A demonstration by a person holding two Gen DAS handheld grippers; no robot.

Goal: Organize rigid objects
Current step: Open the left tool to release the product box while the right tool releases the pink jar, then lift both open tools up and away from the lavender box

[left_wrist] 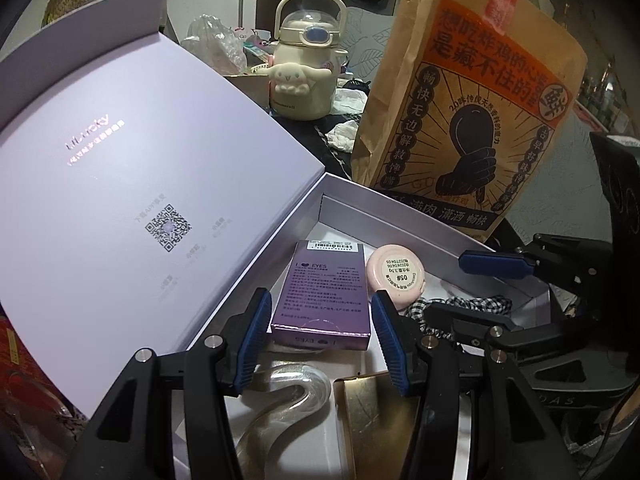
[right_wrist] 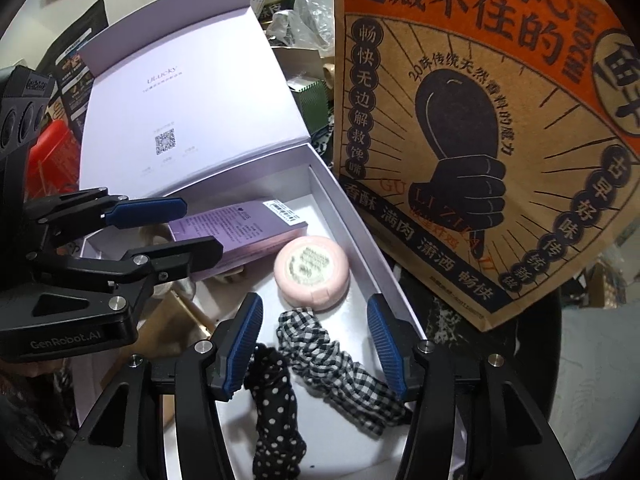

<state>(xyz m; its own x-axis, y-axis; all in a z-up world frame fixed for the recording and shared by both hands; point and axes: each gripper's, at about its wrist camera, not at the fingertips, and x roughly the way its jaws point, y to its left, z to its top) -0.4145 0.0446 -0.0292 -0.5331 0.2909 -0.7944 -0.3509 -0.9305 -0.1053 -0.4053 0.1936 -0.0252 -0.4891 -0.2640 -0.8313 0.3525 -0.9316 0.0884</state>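
Observation:
A purple "EYES" carton [left_wrist: 320,300] lies inside an open white gift box [left_wrist: 400,216], and my left gripper [left_wrist: 322,300] is shut on its near end, one blue pad on each long side. The right wrist view shows that left gripper [right_wrist: 202,226] on the same carton [right_wrist: 248,224]. A pink round compact [right_wrist: 312,272] rests beside it, label side up. My right gripper [right_wrist: 315,304] hangs open above a black-and-white gingham scrunchie [right_wrist: 340,364] and a polka-dot scrunchie [right_wrist: 276,412]; its pads touch neither.
The box's lilac lid [left_wrist: 120,160] stands open at the left. A tall brown paper bag [left_wrist: 472,120] leans against the box's right wall. A cream bottle with a handle [left_wrist: 304,72] sits behind. A clear curved plastic piece [left_wrist: 288,392] and a gold box [left_wrist: 376,408] lie below my left gripper.

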